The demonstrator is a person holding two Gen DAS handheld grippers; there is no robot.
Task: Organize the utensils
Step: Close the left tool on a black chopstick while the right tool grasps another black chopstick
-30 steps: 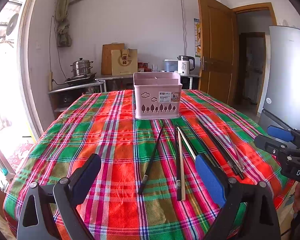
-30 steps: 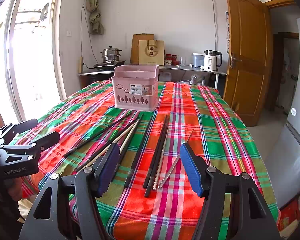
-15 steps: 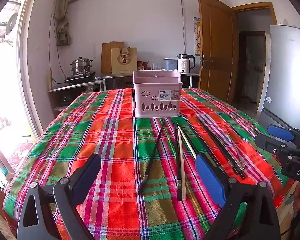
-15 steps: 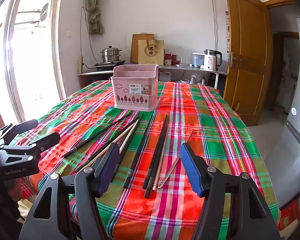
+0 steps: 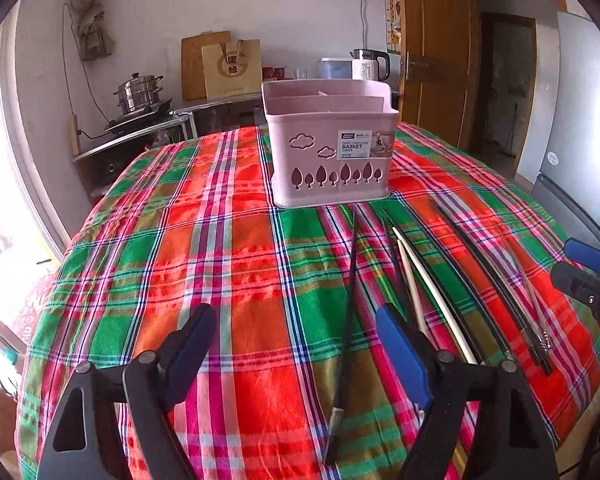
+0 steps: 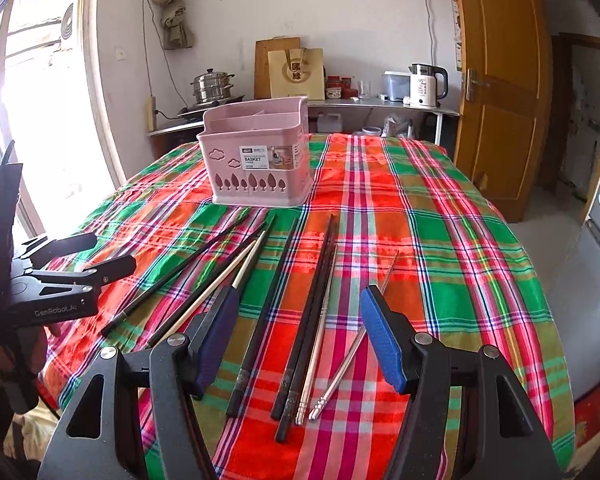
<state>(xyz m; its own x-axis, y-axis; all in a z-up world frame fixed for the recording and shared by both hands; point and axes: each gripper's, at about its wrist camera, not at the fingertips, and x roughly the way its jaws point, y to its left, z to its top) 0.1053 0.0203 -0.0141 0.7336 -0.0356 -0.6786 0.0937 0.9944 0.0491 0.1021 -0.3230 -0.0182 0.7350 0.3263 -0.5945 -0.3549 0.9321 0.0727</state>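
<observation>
A pink utensil basket [image 5: 328, 148] stands on the plaid tablecloth [image 5: 228, 264]; it also shows in the right wrist view [image 6: 256, 160]. Several chopsticks lie in front of it: a lone black chopstick [image 5: 346, 320], pale wooden ones [image 5: 428, 292], black pairs [image 6: 312, 320] and silver metal ones [image 6: 356, 340]. My left gripper [image 5: 296, 344] is open and empty above the lone black chopstick. My right gripper [image 6: 298, 328] is open and empty above the black and metal chopsticks.
A counter behind the table holds a steamer pot [image 5: 140, 94], a paper bag [image 5: 232, 66] and a kettle [image 6: 426, 86]. A wooden door [image 6: 500, 88] is at the right. A grey fridge [image 5: 580, 120] stands close to the table's right side.
My left gripper has moved forward and dipped toward the table, so the basket looks nearer. The right gripper has tilted down a little. Both stay open and empty.
</observation>
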